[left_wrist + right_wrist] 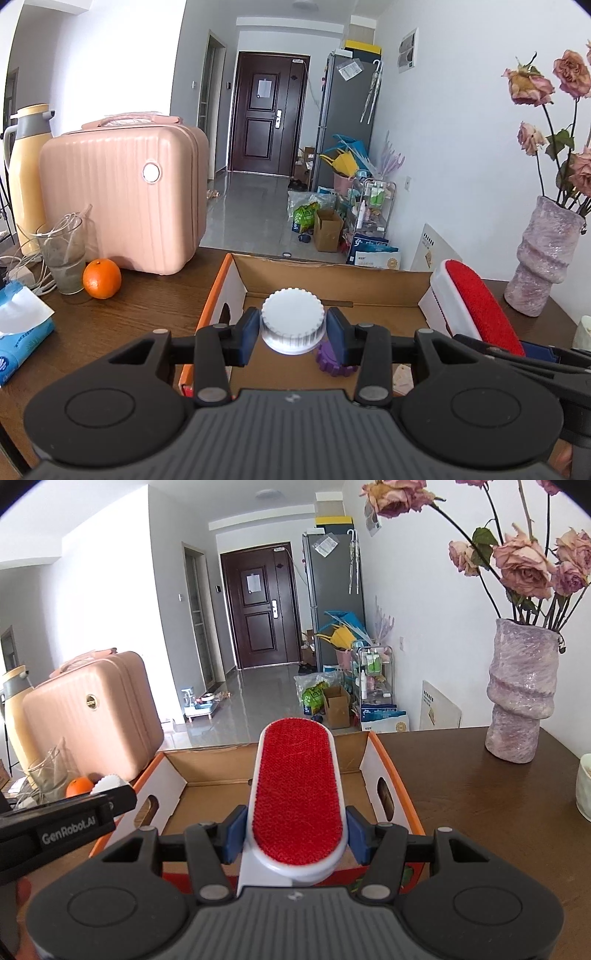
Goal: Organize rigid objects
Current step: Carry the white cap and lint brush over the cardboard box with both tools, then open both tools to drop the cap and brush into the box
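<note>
Cardboard box (pixel 388 291) waits below: left gripper (pixel 293 329) pinches a white ribbed cap (pixel 293 320), right gripper (pixel 295 836) clamps a red lint brush (pixel 297 790), both poised for dropping in.

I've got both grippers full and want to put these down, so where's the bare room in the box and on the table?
The cardboard box floor looks bare toward its far wall; a purple gear lies near its front. On the table, the stretch between box and vase is free. The left side is crowded: orange, glass, tissue pack, pink suitcase.
</note>
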Demonstrator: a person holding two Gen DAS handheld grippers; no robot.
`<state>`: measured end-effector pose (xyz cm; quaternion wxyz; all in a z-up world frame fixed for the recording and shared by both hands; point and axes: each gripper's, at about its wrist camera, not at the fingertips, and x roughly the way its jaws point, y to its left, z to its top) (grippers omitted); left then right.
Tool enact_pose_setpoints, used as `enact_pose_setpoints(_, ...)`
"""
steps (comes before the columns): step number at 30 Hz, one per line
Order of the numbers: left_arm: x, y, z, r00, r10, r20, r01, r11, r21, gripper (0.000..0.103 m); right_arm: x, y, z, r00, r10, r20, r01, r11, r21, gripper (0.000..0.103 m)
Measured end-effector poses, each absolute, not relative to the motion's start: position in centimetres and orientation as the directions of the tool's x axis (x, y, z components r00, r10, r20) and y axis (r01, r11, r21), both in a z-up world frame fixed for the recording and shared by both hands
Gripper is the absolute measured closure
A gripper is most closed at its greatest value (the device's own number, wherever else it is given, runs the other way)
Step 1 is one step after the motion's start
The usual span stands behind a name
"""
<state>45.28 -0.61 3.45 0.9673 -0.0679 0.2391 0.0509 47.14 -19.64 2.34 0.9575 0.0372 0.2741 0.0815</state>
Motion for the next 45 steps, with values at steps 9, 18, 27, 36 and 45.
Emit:
enact_pose_setpoints(9,47.7,-0.2,3.3,0.870,0.076,-0.486,-0.142,0.985,-0.099,0.062,49.9,-19.4,1.7,0.821,0.166,-0.546,-0.126,0.986,0.111,0.048)
enact_pose_setpoints(18,50.3,0.5,2.9,0.858,0.079,-0.507,-0.149,0.984,-0.098,0.062,53.1,-19.3,0.9,0.793,0.170,-0.585,-0.124,0.985,0.119,0.048)
enact_pose_setpoints(27,52.9,1.1,2.0,0.832,0.074,-0.550,-0.145,0.986,-0.085,0.062,55.7,-19.1,-0.2,0.757,0.177,-0.629,-0.130,0.984,0.121,0.048)
enact_pose_setpoints(36,54.3,1.0,1.4,0.821,0.056,-0.568,-0.114,0.991,-0.068,0.057,57.1,-19.2,-0.6,0.744,0.206,-0.636,-0.165,0.978,0.124,0.047)
enact_pose_setpoints(45,53.5,1.6,1.8,0.826,0.074,-0.559,-0.130,0.990,-0.061,0.000,55.7,-20.0,0.9,0.791,0.167,-0.589,-0.137,0.986,0.096,0.010)
